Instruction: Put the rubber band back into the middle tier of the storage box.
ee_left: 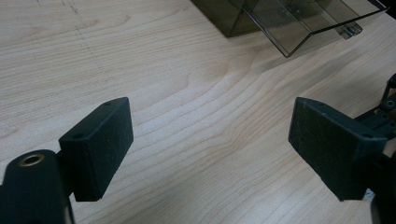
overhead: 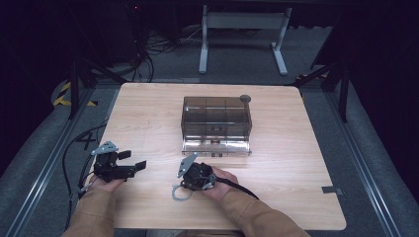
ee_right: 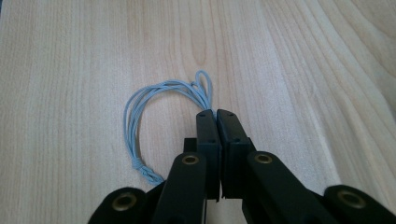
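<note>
Pinching a small coil of pale blue-grey cord [ee_right: 163,100] between closed jaws, the right gripper [ee_right: 215,113] sits low over the light wooden table [overhead: 296,163] — the left gripper [overhead: 134,160] waits wide apart beside it.

Seen from the high view, the person's right hand [overhead: 217,180] holds its gripper near the table's front edge, with the cord loop [overhead: 180,191] lying on the wood just left of it and one end caught at the jaw tips. The left hand [overhead: 106,183] keeps its gripper well apart to the left, its black pads [ee_left: 100,144] spread over bare wood. Behind both, near the table's middle, stands a smoky transparent plastic box with inner compartments [overhead: 216,118] — its clear front panel [overhead: 217,147] lying folded down onto the tabletop.
</note>
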### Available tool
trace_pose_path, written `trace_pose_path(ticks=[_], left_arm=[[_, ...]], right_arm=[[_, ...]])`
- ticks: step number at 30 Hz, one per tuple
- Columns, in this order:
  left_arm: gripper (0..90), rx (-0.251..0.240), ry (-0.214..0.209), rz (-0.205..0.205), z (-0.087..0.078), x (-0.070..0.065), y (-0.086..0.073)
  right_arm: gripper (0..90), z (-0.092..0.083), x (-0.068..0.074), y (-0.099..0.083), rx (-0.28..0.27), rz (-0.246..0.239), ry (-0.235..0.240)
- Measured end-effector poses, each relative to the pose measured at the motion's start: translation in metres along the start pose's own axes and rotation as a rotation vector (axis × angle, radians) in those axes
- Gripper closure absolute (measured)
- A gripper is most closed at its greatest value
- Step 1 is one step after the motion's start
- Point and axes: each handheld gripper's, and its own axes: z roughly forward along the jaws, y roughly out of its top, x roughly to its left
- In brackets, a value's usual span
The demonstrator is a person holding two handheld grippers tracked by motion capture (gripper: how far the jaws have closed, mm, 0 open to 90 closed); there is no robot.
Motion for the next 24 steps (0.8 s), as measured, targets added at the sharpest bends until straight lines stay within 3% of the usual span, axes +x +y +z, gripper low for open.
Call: trace_pose_path(ticks=[5, 24], left_arm=[[14.7, -0.001, 0.0, -0.002, 0.0, 0.0, 0.0], [14.8, 0.001, 0.002, 0.0, 0.0, 0.0, 0.0]], right_arm=[[89.5, -0.008, 0.0, 0.002, -0.023, 0.011, 0.019], [89.5, -0.039, -0.003, 0.013, -0.074, 0.006, -0.006]])
